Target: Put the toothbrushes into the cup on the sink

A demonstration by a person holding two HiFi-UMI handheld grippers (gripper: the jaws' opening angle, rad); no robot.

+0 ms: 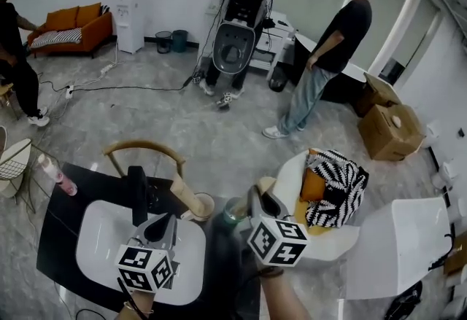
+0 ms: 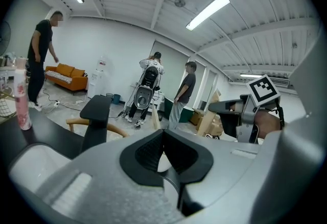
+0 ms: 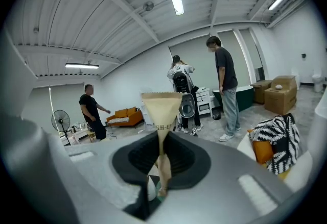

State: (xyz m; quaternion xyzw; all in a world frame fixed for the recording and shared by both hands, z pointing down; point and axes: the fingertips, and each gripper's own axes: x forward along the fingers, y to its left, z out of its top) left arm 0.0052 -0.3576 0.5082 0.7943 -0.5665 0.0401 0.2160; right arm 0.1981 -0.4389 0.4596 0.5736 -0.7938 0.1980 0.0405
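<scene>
A white sink [image 1: 98, 227] sits in a black counter [image 1: 62, 227] at the lower left of the head view. At its back right rim stands a cup [image 1: 204, 207] with a tan paper-wrapped toothbrush [image 1: 186, 194] leaning in it. A greenish glass [image 1: 233, 210] stands right of the cup. My right gripper [image 1: 259, 198] hovers just beside that glass. It is shut on a second paper-wrapped toothbrush [image 3: 162, 108], which sticks up between the jaws [image 3: 162, 139]. My left gripper [image 1: 164, 225] is over the basin with its jaws [image 2: 163, 133] shut and nothing in them.
A black faucet [image 1: 137, 193] rises behind the basin. A pink bottle [image 1: 55, 174] stands at the counter's far left. A wooden chair back [image 1: 146, 147] is behind the counter. White chairs with a striped bag [image 1: 337, 189] are on the right. Three people stand farther off.
</scene>
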